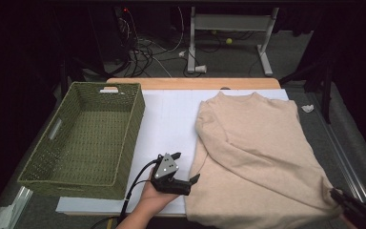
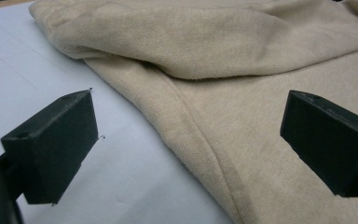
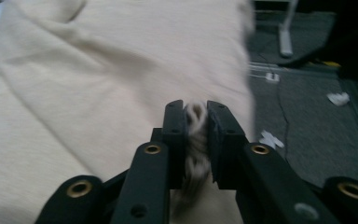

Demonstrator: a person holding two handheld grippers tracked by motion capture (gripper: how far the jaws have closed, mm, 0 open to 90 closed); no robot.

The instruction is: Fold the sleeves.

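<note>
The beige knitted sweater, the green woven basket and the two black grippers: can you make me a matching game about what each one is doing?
Things:
1. beige knitted sweater
2. green woven basket
3. left gripper
4. right gripper

States:
A. pinching a fold of fabric
B. jaws wide open at the sweater's edge
C. empty, on the table's left side
D. spread flat on the white sheet

Pairs: 1-D, 2-C, 3-B, 4-A

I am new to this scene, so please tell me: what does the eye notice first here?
A beige sweater lies spread over the right half of the table. An empty green basket stands at the left. The right gripper pinches the sweater's edge, while the left gripper waits open at its other side.
</note>
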